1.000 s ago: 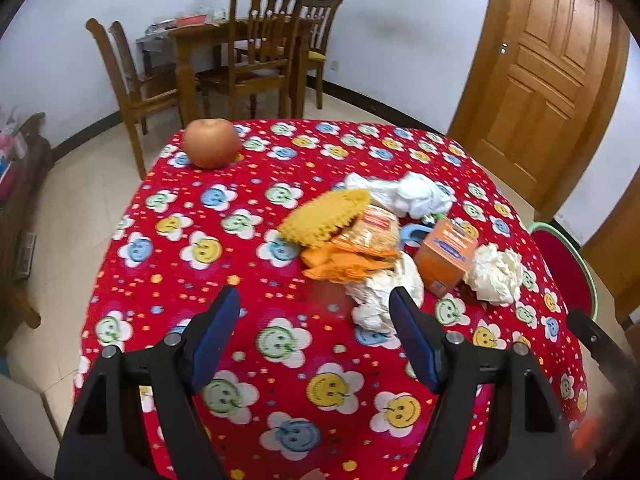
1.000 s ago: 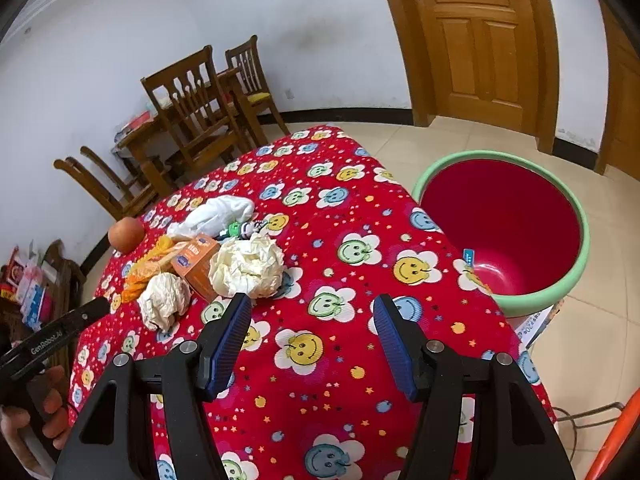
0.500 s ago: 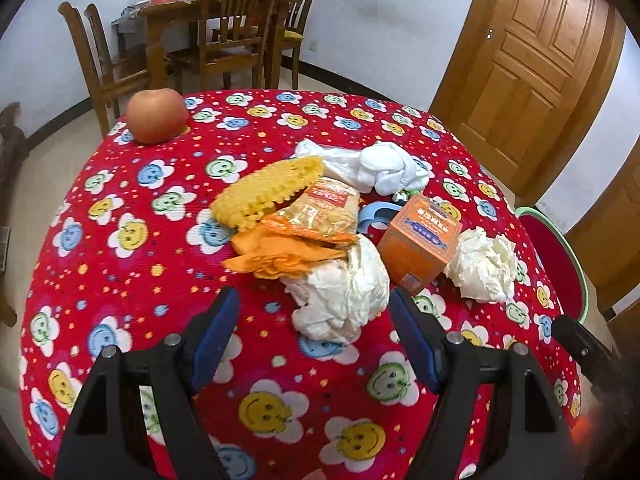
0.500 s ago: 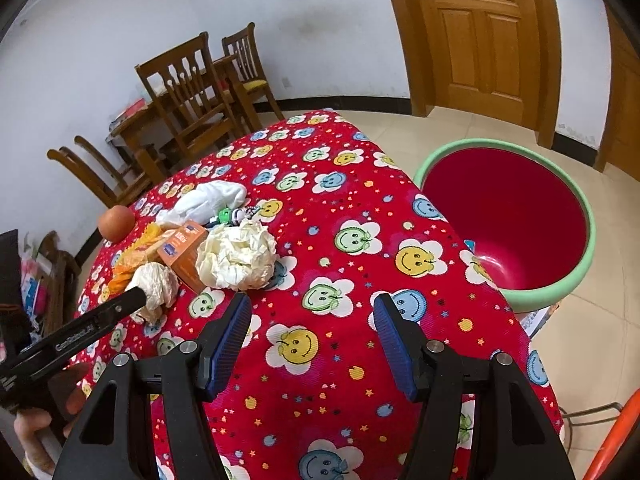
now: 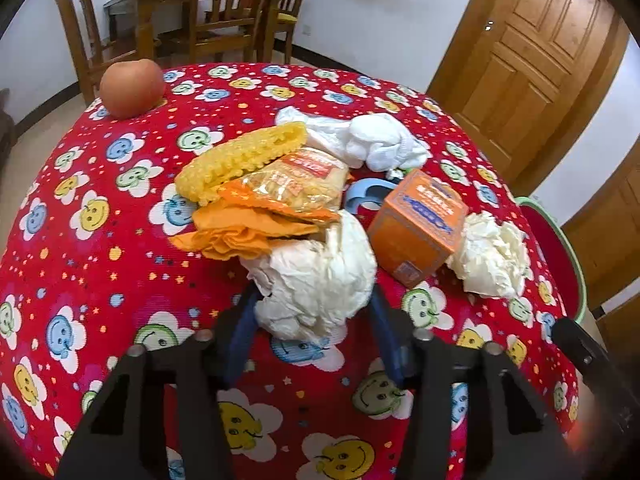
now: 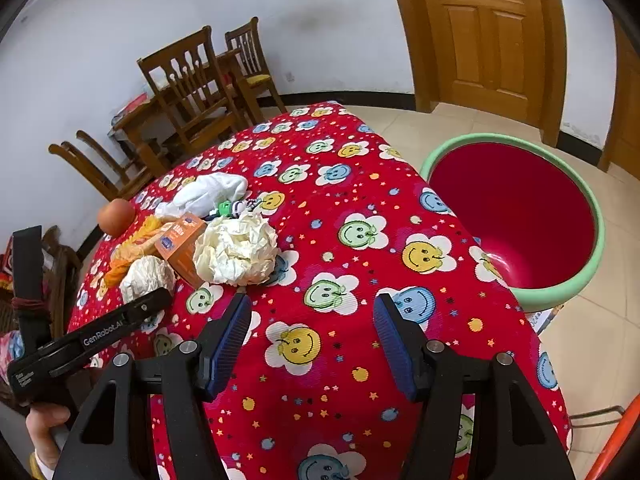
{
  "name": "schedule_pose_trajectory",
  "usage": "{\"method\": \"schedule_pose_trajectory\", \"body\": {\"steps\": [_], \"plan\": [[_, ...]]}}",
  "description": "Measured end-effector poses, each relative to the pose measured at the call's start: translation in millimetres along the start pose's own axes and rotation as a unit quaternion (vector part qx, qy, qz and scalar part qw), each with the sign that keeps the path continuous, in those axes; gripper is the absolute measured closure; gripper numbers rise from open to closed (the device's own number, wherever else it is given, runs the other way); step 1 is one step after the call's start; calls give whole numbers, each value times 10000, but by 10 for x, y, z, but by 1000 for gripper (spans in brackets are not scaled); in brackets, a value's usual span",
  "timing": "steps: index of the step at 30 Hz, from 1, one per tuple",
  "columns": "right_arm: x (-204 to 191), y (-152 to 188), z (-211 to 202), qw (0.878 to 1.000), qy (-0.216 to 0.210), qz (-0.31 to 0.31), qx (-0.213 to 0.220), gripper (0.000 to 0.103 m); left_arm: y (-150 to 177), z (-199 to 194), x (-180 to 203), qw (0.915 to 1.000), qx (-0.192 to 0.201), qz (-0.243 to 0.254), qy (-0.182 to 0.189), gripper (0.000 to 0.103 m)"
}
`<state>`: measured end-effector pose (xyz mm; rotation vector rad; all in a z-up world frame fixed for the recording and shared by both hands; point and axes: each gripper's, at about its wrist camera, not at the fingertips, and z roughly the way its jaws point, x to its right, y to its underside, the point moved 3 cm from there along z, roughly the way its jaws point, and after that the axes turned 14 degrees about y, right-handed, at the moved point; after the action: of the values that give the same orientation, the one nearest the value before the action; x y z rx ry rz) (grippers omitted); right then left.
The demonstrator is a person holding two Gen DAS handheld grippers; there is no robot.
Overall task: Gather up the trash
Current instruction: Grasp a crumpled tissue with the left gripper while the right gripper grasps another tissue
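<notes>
Step in hand: grasping the first piece of trash; nothing appears collected yet.
Left hand-held gripper [image 5: 312, 308]: jaws wide, straddling the near crumpled paper ball [image 5: 316, 284]; whether the pads touch it cannot be told.
Right hand-held gripper [image 6: 312, 332]: jaws wide, empty, over bare tablecloth.
Trash pile: on the table [image 5: 100, 240], at 12 o'clock from the left gripper; orange box [image 5: 416, 224], second paper ball [image 5: 492, 256], snack wrappers [image 5: 296, 188], white cloth [image 5: 376, 144].
Not trash, likely: apple [image 5: 132, 88], at 10 o'clock.
Bin [image 6: 516, 216]: red tub on the floor beside the table, at 2 o'clock in the right view.
Next move: probably close on the ball, lift, carry to the tub.
</notes>
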<state>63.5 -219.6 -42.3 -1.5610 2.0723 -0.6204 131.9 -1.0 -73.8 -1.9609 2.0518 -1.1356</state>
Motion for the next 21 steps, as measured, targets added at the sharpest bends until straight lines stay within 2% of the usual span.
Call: {"method": "schedule_pose_trajectory", "body": {"steps": [6,9,21], "plan": [[-52,1,40,9999,-72,-58,-59,38,29,-46,49,9998,81,147,44,71],[-107,-1,84,9996,-181,-130,-192,38,55,-106,60,9997,122,213,11,74],[-468,-82,247,9968,-326,-674,-273,38,155,-472,105,9984,347,439,95,75]]}}
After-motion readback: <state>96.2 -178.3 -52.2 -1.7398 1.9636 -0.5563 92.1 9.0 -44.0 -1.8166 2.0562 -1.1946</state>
